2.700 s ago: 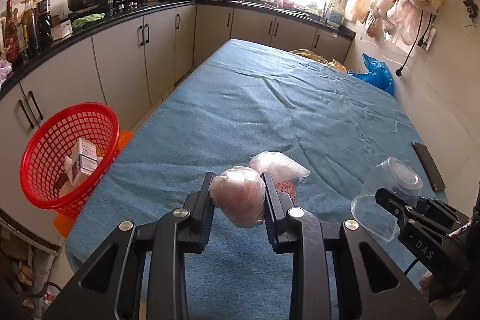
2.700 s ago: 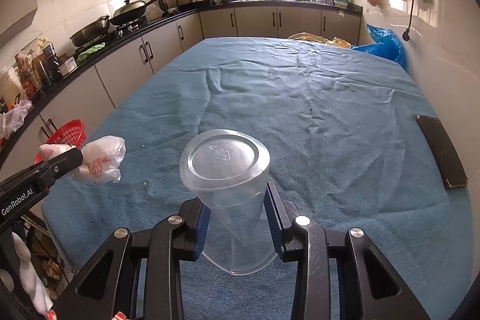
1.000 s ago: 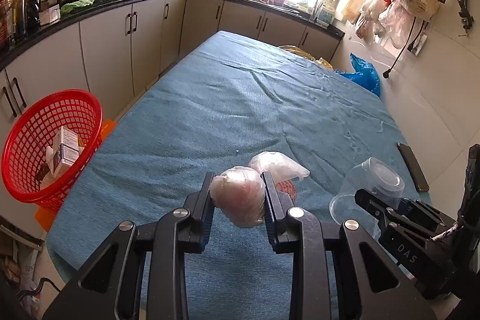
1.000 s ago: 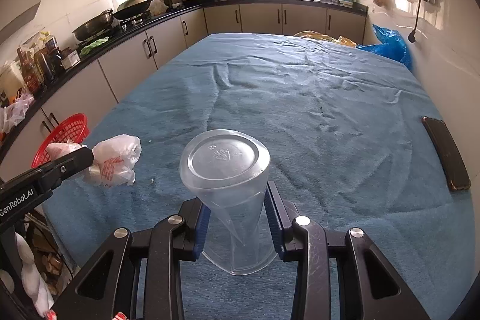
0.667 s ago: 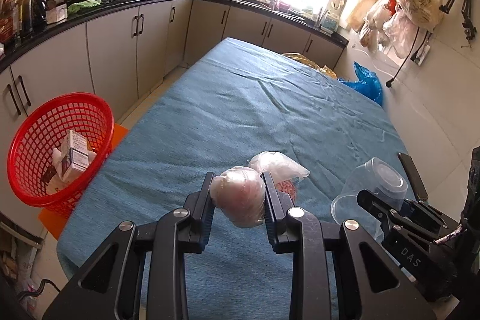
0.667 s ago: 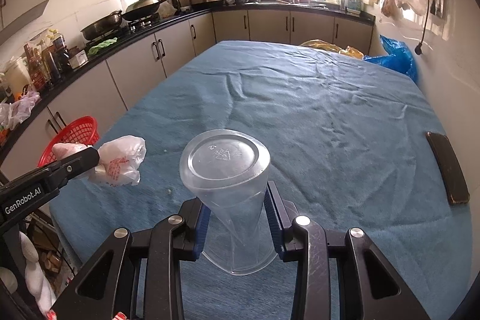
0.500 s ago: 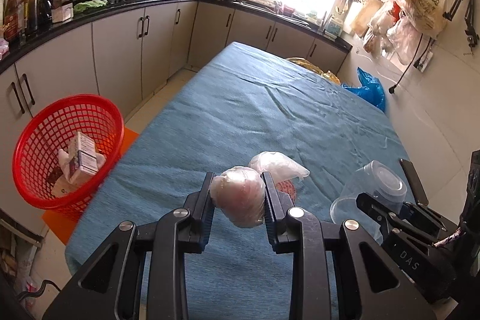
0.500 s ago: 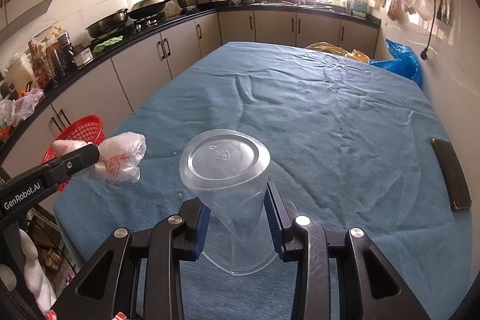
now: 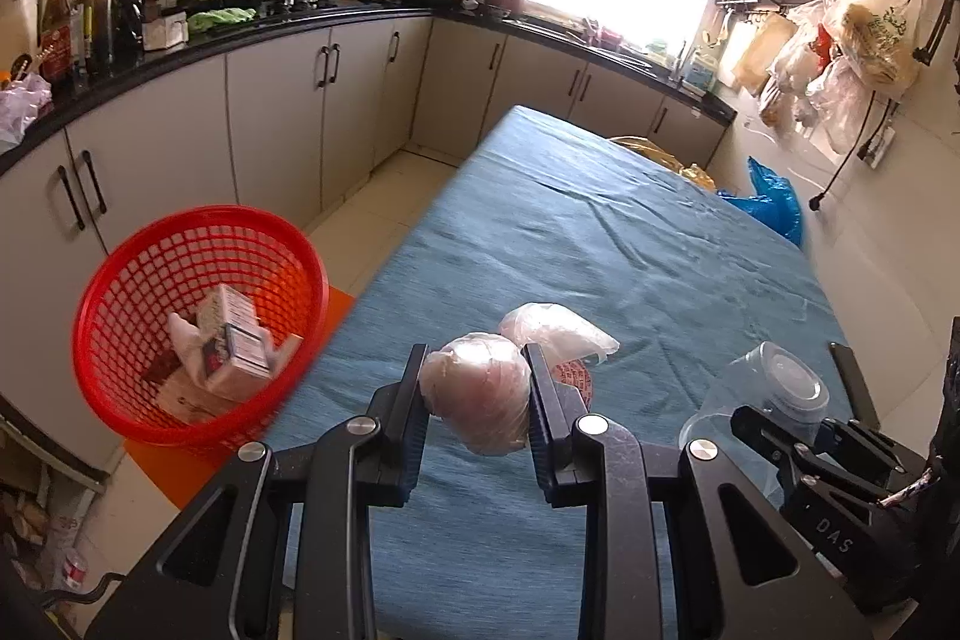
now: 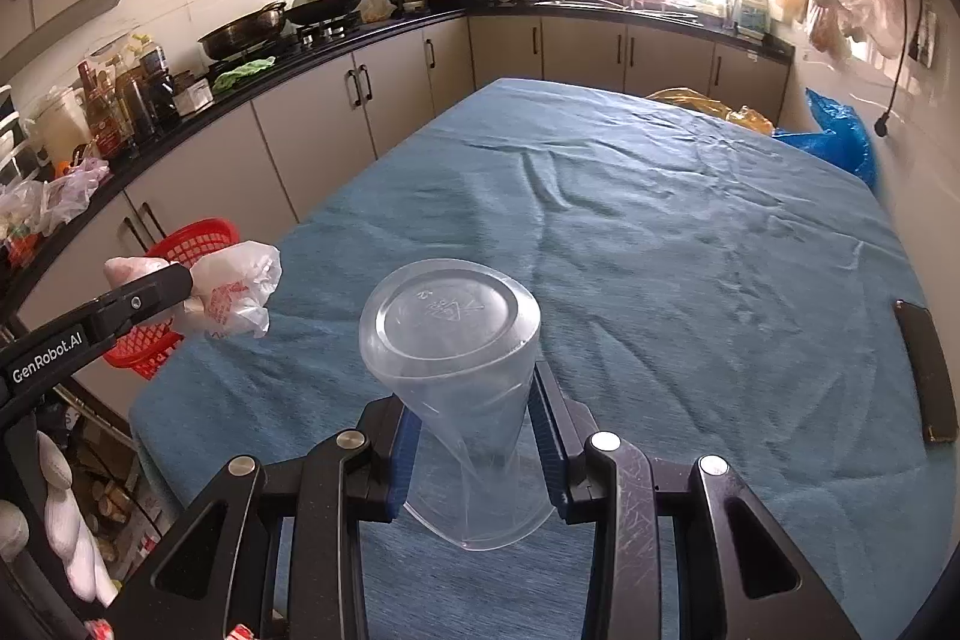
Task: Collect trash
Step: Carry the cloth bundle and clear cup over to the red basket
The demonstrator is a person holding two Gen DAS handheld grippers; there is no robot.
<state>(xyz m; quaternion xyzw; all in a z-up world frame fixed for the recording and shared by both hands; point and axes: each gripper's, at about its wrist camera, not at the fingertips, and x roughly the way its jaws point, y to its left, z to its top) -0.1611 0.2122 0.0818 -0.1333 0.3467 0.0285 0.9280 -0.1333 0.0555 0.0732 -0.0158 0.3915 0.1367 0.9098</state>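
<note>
My left gripper (image 9: pixel 475 388) is shut on a crumpled white plastic bag (image 9: pixel 480 397) with red print, held above the near left corner of the blue-covered table (image 9: pixel 600 250). In the right wrist view the same bag (image 10: pixel 234 292) hangs from the left gripper's fingers (image 10: pixel 150 289). My right gripper (image 10: pixel 471 418) is shut on a clear plastic cup (image 10: pixel 456 364), squeezed at its lower part, its base facing the camera. That cup (image 9: pixel 774 388) shows at the lower right of the left wrist view. A red mesh basket (image 9: pixel 132 274) with cartons and wrappers inside stands on the floor left of the table.
Grey cabinets (image 9: pixel 288 112) under a black counter with pans and bottles run along the left and far walls. A dark phone (image 10: pixel 927 370) lies at the table's right edge. Blue (image 10: pixel 840 142) and yellow bags sit past the far end. Plastic bags (image 9: pixel 864 34) hang on the right wall.
Both grippers have drifted left toward the table's near left corner, keeping their loads. The red basket now appears larger and closer to the left gripper.
</note>
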